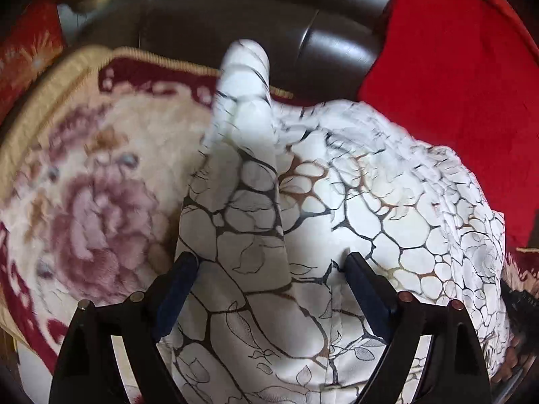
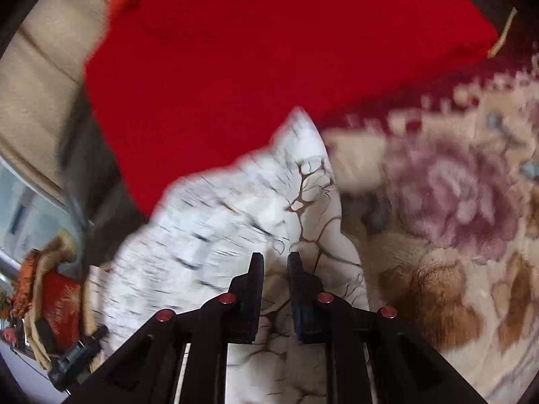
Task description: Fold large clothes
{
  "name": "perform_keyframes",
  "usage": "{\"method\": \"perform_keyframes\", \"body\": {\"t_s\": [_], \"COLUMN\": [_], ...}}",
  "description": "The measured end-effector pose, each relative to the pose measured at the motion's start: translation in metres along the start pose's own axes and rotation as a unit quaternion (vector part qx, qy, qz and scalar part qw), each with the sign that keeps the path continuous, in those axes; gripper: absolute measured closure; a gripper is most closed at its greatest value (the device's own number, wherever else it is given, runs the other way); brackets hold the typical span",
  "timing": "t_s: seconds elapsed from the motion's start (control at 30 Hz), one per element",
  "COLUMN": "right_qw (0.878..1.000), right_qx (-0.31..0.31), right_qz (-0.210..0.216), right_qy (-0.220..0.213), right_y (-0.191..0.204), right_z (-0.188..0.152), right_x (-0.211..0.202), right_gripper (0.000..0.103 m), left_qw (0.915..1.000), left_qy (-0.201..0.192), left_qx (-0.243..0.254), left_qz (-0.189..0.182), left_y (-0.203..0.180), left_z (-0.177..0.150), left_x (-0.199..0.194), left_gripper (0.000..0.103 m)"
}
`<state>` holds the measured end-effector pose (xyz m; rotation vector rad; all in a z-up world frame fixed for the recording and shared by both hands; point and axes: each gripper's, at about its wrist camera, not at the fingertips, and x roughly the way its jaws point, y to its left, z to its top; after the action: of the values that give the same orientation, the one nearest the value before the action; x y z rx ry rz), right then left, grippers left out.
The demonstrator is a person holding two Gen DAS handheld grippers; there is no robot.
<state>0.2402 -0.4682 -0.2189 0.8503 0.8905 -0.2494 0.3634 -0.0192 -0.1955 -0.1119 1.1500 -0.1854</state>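
A white garment with a black and brown cracked-stone print (image 1: 303, 222) lies bunched on a floral blanket (image 1: 84, 185). One narrow part of it sticks up toward the sofa. My left gripper (image 1: 271, 257) is open, its jaws wide apart, with the cloth lying between and under them. In the right wrist view the same garment (image 2: 235, 222) is blurred by motion. My right gripper (image 2: 275, 257) has its jaws close together with a fold of the cloth between them.
A red cloth (image 1: 448, 67) lies at the right, also filling the top of the right wrist view (image 2: 269, 50). A dark leather sofa back (image 1: 252, 17) is behind. A beige cushion (image 2: 37, 77) and the other gripper (image 2: 74, 360) show at the left.
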Motion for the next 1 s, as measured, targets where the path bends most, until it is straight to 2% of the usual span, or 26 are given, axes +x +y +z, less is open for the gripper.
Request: {"method": "perform_keyframes", "body": {"t_s": [0.1,0.2,0.3,0.4,0.47,0.53,0.6,0.7,0.83,1.0], "right_qw": [1.0,0.998,0.994,0.989,0.988,0.989,0.99,0.993,0.993,0.992], "right_qx": [0.021,-0.024,-0.068,-0.108,-0.122,-0.125,-0.132,-0.118,-0.117,-0.118], "right_qz": [0.023,0.025,0.065,0.089,0.081,0.059,0.028,-0.002,0.008,0.027], "right_qy": [-0.005,-0.045,-0.052,-0.047,-0.043,-0.05,-0.038,0.0,-0.009,-0.025], "right_y": [-0.009,0.002,0.021,0.043,0.051,0.062,0.062,0.055,0.054,0.056], "right_z": [0.003,-0.004,-0.02,-0.044,-0.058,-0.072,-0.079,-0.086,-0.09,-0.099], "right_x": [-0.009,-0.038,-0.057,-0.07,-0.075,-0.072,-0.066,-0.049,-0.052,-0.065], "right_gripper": [0.085,0.083,0.083,0.083,0.083,0.083,0.083,0.085,0.084,0.083], "left_qw": [0.9999,0.9992,0.9972,0.995,0.9938,0.9926,0.9912,0.9888,0.9767,0.9501], "left_qy": [0.002,-0.029,-0.061,-0.083,-0.091,-0.096,-0.092,-0.064,-0.028,0.007], "left_qx": [-0.011,-0.012,-0.026,-0.047,-0.058,-0.068,-0.089,-0.113,-0.149,-0.216], "left_qz": [-0.005,-0.024,-0.036,-0.029,-0.028,-0.029,-0.034,-0.073,-0.152,-0.225], "left_y": [0.005,0.012,0.028,0.041,0.052,0.059,0.07,0.077,0.076,0.071], "left_z": [-0.003,-0.021,-0.049,-0.076,-0.095,-0.108,-0.118,-0.134,-0.15,-0.16], "left_x": [-0.004,-0.031,-0.06,-0.082,-0.093,-0.101,-0.103,-0.101,-0.091,-0.067], "left_gripper": [0.013,0.013,0.013,0.013,0.013,0.013,0.013,0.013,0.013,0.013]}}
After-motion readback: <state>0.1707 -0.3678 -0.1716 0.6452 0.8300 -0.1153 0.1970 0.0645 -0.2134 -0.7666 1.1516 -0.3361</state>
